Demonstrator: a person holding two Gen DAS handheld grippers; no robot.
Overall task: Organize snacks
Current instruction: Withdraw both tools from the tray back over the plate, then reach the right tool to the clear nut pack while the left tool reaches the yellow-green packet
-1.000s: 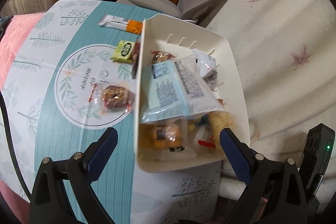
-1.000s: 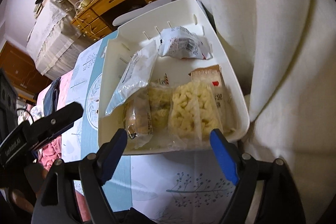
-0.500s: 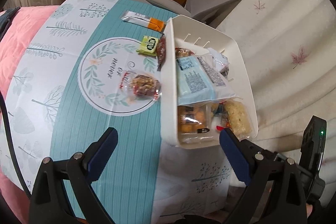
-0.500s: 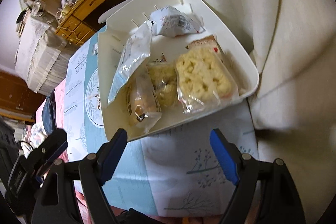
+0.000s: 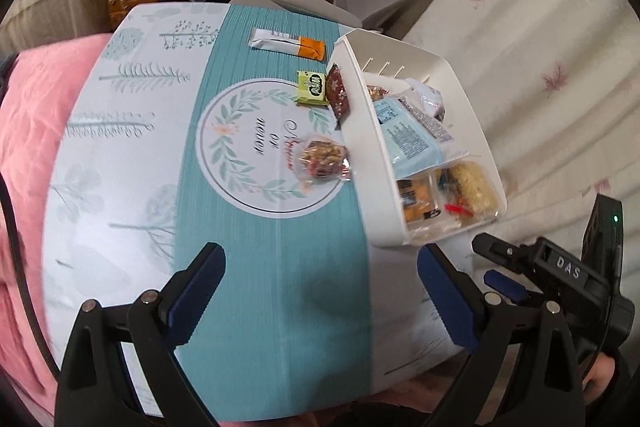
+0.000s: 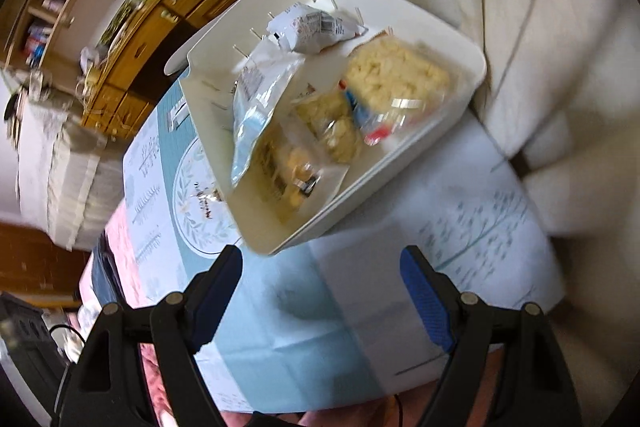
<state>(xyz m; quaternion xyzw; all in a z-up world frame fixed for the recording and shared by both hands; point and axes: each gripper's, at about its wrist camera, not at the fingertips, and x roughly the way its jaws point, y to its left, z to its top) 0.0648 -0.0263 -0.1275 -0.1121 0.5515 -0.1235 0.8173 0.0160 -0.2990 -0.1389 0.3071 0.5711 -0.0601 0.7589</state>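
While both hand-held grippers (image 5: 320, 295) (image 6: 322, 293) stay spread, empty, white bin (image 5: 362, 147) sits farther away than before.

White bin (image 5: 472, 107), teal-and-pale cloth (image 5: 256, 291) printed with trees and a leaf wreath, orange-and-white bar (image 5: 286, 43), green packet (image 5: 310, 89), pale blue pouch (image 5: 408, 143), pink blanket (image 5: 32, 131).

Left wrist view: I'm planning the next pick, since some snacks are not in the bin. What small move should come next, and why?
Probably bring the left gripper, open and holding nothing, forward over the clear-wrapped nut snack. It lies on the tablecloth beside the white bin, nearer than the green packet, the dark red packet and the orange-ended bar.
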